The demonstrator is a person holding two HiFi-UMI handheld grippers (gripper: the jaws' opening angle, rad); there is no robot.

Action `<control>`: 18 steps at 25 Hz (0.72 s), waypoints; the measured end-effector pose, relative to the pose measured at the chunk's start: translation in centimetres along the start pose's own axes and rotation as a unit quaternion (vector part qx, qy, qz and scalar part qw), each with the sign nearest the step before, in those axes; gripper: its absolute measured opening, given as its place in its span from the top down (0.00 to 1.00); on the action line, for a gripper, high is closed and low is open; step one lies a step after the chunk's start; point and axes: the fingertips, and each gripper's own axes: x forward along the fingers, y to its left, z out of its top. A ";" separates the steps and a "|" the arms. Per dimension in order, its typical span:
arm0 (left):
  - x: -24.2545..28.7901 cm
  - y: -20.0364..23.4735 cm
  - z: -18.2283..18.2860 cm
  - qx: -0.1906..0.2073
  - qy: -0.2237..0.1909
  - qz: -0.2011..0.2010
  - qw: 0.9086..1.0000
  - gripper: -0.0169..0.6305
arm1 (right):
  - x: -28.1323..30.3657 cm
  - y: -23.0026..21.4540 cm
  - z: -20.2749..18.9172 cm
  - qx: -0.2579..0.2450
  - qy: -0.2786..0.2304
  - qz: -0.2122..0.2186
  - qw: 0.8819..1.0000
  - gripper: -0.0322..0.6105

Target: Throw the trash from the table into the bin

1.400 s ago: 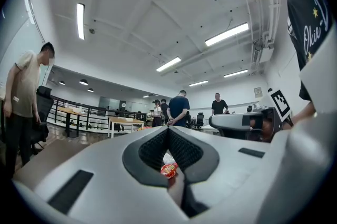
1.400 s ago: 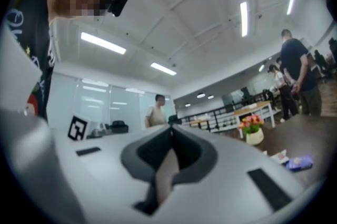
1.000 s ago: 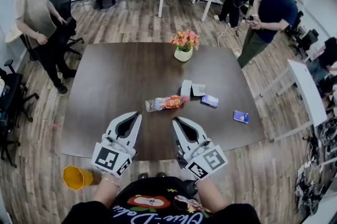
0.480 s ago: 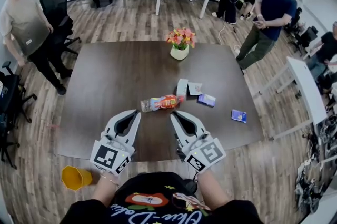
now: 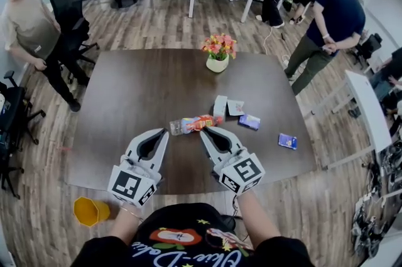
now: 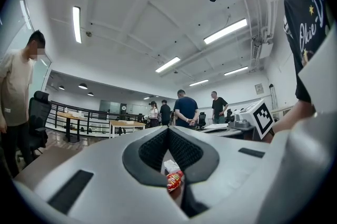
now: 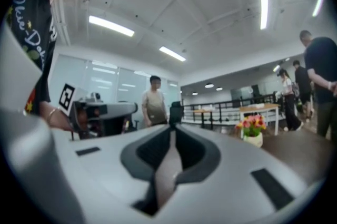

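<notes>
While the left gripper (image 5: pixel 165 132) waits clenched and empty, the right gripper (image 5: pixel 202 132), equally clenched on nothing, has edged toward the bottle (image 5: pixel 195 124) lying short of the flower vase (image 5: pixel 218 63), likely the first pickup.

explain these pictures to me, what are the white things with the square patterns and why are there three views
There is no robot here. A person holds two white hand tools, the left gripper and the right gripper. Each has two jaws and a cube with square markers.

The head view comes from a camera on the person's head, looking steeply down. The two gripper views come from cameras riding on the tools, looking along their jaws.

Both pairs of jaws are shut and hold nothing.

On the dark table lie:
- a bottle on its side
- a small white carton
- a pale card
- a bluish packet
- a blue packet further right
- a flower vase

A yellow bin stands on the floor to the person's left.
</notes>
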 end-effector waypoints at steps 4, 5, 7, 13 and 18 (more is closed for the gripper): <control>-0.3 1.0 0.0 0.000 -0.001 0.013 1.000 0.96 | 1.8 -0.9 -2.0 -0.009 0.040 0.019 0.999 0.73; -0.4 1.2 -0.1 0.001 0.000 0.016 1.000 0.96 | 2.3 -1.1 -2.6 -0.013 0.051 0.026 0.998 0.71; -0.5 1.5 -0.1 0.001 0.001 0.022 1.000 0.96 | 3.0 -1.4 -3.7 -0.031 0.074 0.037 0.996 0.71; -1.3 2.7 -0.1 0.004 0.004 0.042 0.999 0.96 | 4.7 -1.5 -7.1 -0.091 0.153 0.090 0.980 0.61; -2.0 3.4 -0.2 0.005 0.007 0.056 0.998 0.96 | 5.9 -1.6 -9.8 -0.147 0.210 0.127 0.958 0.59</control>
